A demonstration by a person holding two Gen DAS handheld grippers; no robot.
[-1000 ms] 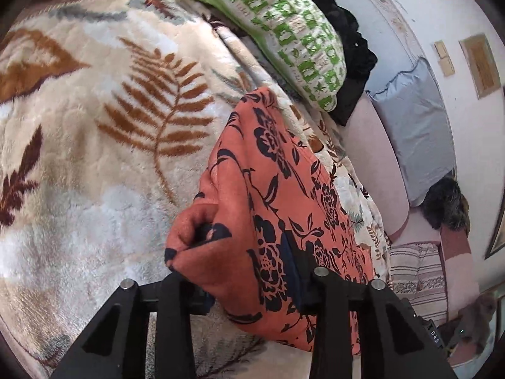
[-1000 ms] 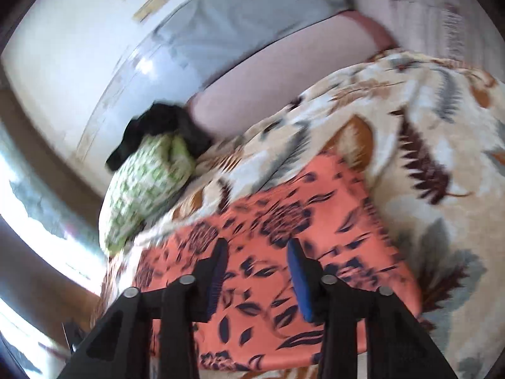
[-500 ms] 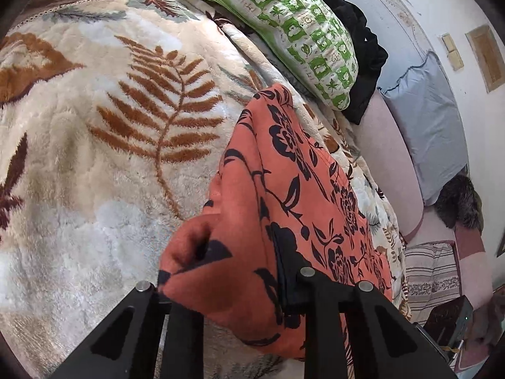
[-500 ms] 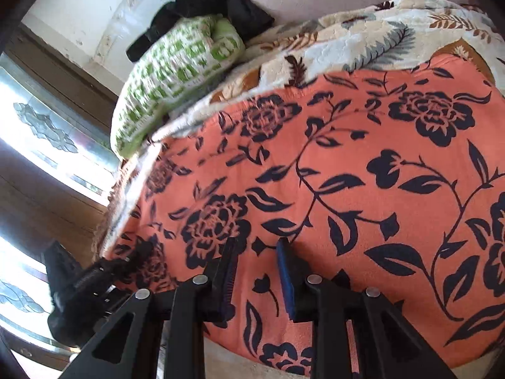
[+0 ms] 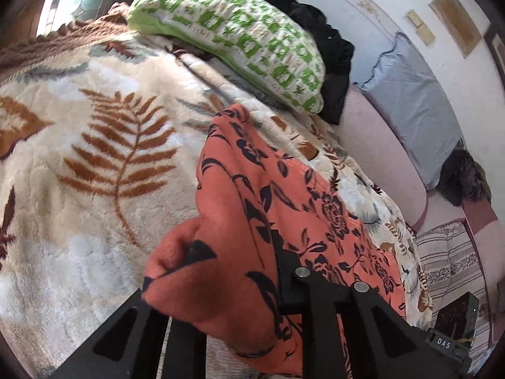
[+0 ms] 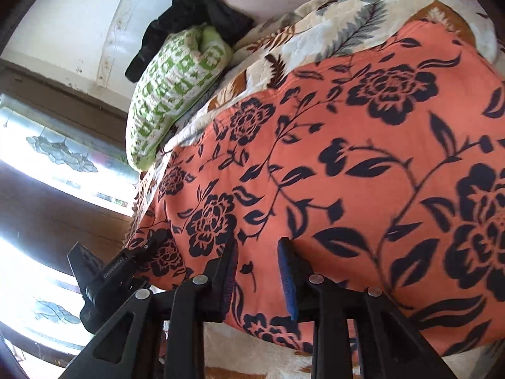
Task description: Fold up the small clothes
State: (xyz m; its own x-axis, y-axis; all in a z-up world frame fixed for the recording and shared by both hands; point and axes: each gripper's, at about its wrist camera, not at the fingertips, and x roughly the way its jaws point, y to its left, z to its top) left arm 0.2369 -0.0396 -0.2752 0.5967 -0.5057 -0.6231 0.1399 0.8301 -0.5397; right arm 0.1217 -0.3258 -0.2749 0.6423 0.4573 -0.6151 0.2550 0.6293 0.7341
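1. Left wrist view: the left gripper (image 5: 221, 287) pinches a bunched corner of the orange floral garment (image 5: 303, 221), the cloth wrapped over its fingers and raised off the blanket (image 5: 94, 158). Half a second ago the bunch sat lower and further from the lens; the corner has since been drawn up and closer.

2. Right wrist view: the right gripper (image 6: 257, 281) stands with fingers parted, a fold of the garment's near edge lying between the blue pads (image 6: 285, 281). Whether the pads press the cloth cannot be told. A second ago this gripper hung above the garment with bed and wall in sight; now orange cloth fills most of the frame, so it has come down to the near hem.

3. The garment lies spread across the leaf-patterned blanket on the bed, its far edge reaching toward the green patterned pillow (image 6: 176, 94) and the black clothing (image 6: 195, 15) heaped behind it. The left gripper shows at the garment's left corner in the right wrist view.

4. Reading of the change: one corner is secured and the other gripper is placed at the same near edge, which suggests a fold is about to start rather than finish. The next move likely needs the right gripper to close on the hem, so both near corners can be carried toward the far edge together.

5. Risk: the soft cloth may slip from a shallow hold or fold unevenly.
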